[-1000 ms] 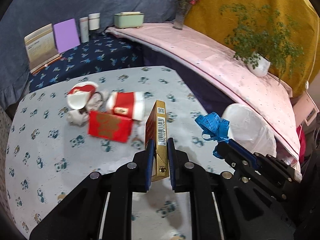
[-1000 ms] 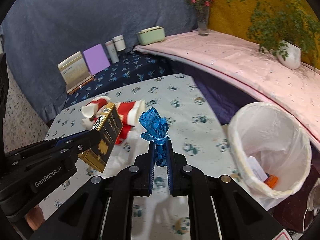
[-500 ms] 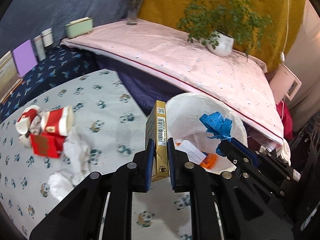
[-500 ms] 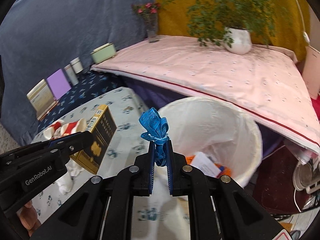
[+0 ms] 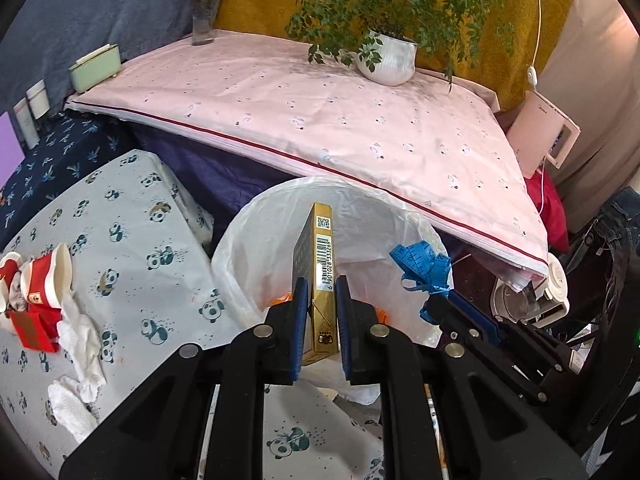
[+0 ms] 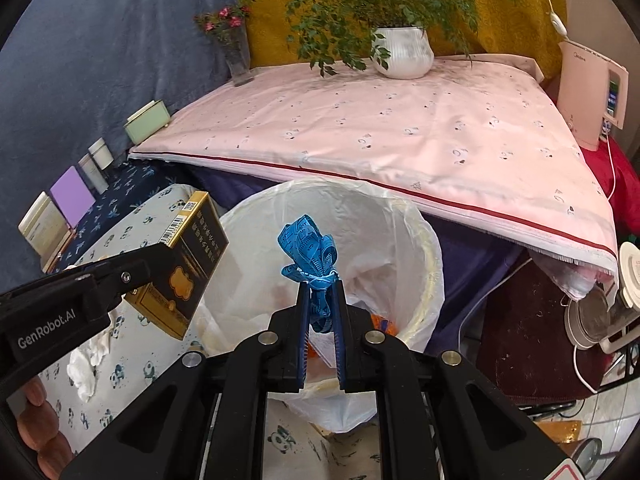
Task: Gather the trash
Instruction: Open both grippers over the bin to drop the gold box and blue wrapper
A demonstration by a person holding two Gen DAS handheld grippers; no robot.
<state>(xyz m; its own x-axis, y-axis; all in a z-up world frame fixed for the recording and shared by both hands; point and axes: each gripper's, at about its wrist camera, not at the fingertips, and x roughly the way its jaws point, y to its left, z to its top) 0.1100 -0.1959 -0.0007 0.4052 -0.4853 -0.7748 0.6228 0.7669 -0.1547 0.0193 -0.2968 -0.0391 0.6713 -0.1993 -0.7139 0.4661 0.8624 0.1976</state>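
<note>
A gold box [image 5: 322,280] is clamped between the narrow jaws of the left gripper [image 5: 322,312], standing on end with its long axis running up and away from the fingers. A bundled blue tape [image 6: 308,256] is pinched in the right gripper [image 6: 320,308], its loops bunched above the pads. Both items are held over or just at the mouth of the bin [image 5: 240,240], which lies directly ahead of and below each gripper. In the right wrist view the tape is seen against the bin's open mouth, while the box sits toward the bin's left rim, partly above the table edge. The right gripper is therefore judged the better centred; the left may need to be carried a little further over the liner before release. The coming move is judged to be an opening of the jaws so that each item drops.

The bin is lined with a white bag [image 6: 400,240] and already holds some scraps. To the left, red cups [image 5: 48,280], a red packet [image 5: 32,328] and white tissue [image 5: 80,336] are left on the panda cloth [image 5: 132,248]. Behind the bin, a pink-covered surface [image 5: 320,112] carries a potted plant [image 5: 388,60] and a vase [image 5: 206,12].
</note>
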